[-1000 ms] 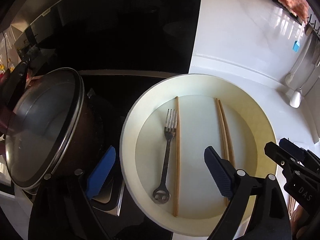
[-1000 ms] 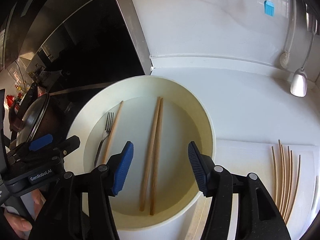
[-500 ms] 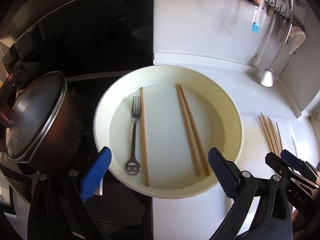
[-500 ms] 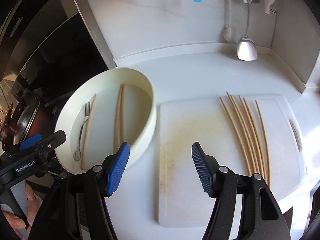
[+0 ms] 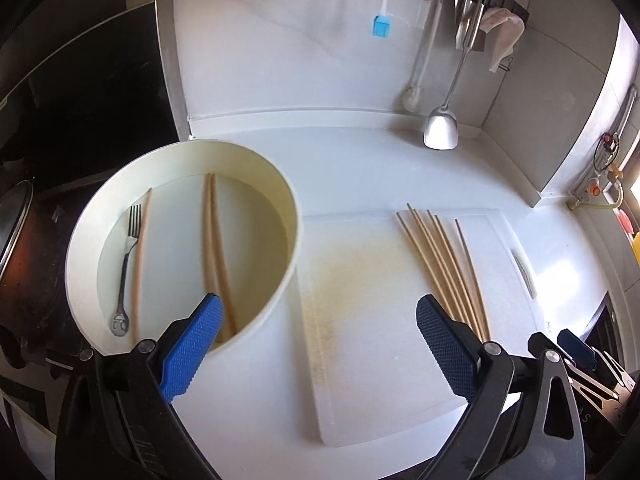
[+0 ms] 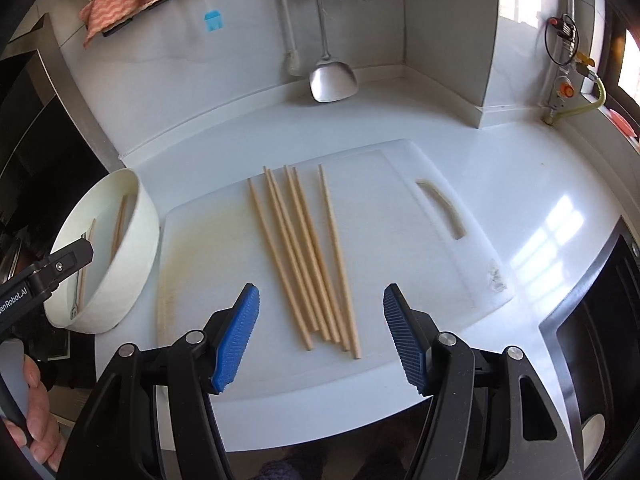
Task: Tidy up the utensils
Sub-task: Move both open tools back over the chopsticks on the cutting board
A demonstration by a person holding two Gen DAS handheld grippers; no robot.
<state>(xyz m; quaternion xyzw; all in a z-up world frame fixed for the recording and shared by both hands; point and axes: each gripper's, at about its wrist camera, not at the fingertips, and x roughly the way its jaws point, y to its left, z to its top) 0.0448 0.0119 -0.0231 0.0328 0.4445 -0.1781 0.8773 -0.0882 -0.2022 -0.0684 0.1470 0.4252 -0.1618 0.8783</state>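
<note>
Both claws apart and empty above the white tabletop (image 6: 500, 168)

Right claw (image 6: 320, 336) spread wide, poised over near ends of loose chopsticks (image 6: 308, 256) on cutting board (image 6: 400, 216); left claw (image 5: 316, 344) gaping over bare board, bowl (image 5: 80, 264) just beside its left pad, holding fork (image 5: 126, 264), single chopstick (image 5: 140, 264) and chopstick pair (image 5: 216, 248); further chopsticks fanned ahead of its right pad; nothing between either set of pads

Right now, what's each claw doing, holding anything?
Left gripper: open, holding nothing.
Right gripper: open, holding nothing, above the chopsticks.
</note>
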